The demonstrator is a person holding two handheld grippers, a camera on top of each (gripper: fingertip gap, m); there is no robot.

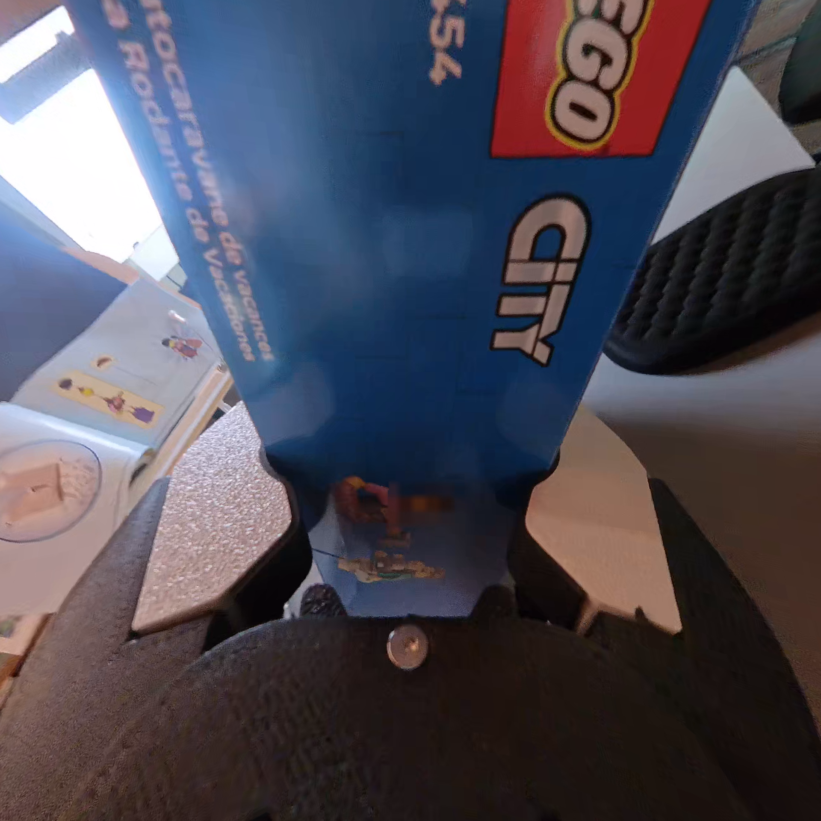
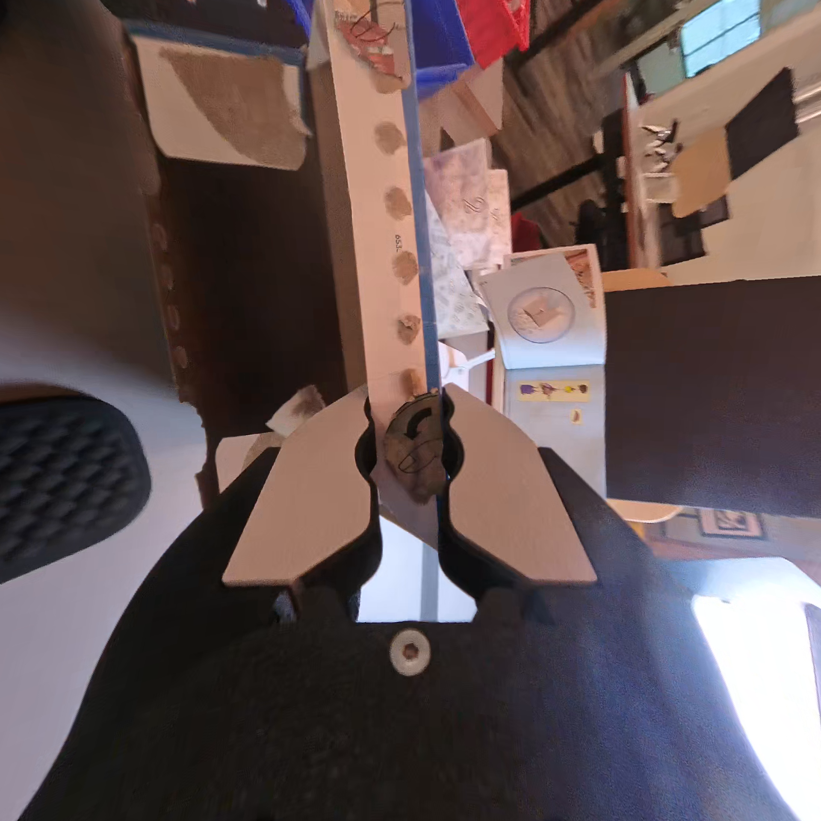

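between the left gripper's (image 1: 408, 462) spread fingers sat a blue toy box (image 1: 377, 222), clenched at both sides; the right gripper (image 2: 406, 426) pinched its white flap (image 2: 377, 249).

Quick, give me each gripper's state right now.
Left gripper: closed on the blue toy box, fingers against both its sides.
Right gripper: closed on the box's white flap.

Pale blue box (image 2: 551, 391) with small figure sticker behind, round window on its raised flap. Patterned paper sheets (image 2: 462, 231) beside it. Black board (image 2: 711, 386) right. Red and blue bins (image 2: 466, 31) far back.
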